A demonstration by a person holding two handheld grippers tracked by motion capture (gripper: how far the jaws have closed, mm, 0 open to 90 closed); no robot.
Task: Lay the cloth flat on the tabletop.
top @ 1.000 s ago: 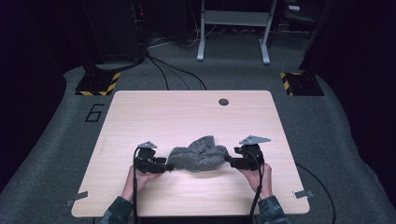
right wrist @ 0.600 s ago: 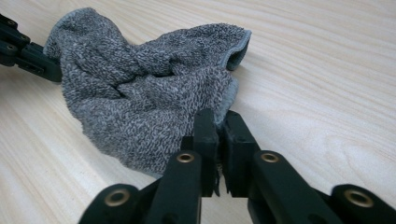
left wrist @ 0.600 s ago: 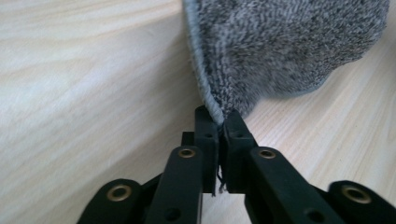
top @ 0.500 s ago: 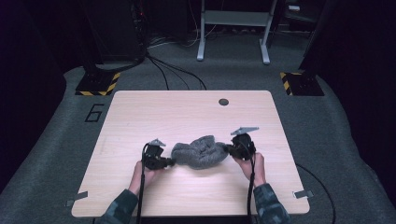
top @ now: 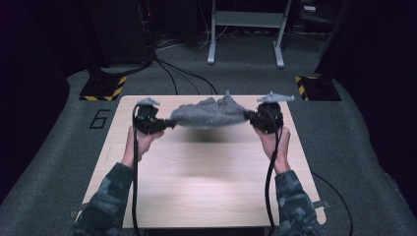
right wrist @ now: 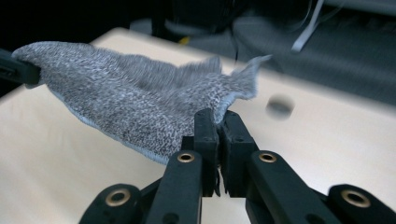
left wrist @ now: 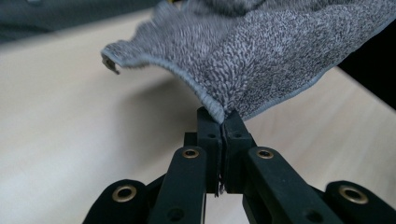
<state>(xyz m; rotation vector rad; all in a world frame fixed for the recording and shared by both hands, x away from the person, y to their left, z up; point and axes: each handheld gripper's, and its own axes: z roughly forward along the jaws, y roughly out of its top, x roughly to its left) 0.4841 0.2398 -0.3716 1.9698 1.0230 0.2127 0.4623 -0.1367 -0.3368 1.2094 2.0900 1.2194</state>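
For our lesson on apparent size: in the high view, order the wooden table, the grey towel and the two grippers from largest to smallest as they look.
1. wooden table
2. grey towel
3. left gripper and right gripper: these look alike, so no ranking between them.

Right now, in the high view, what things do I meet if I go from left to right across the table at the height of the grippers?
Left black gripper → grey terry cloth towel, stretched above the light wooden table → right black gripper.
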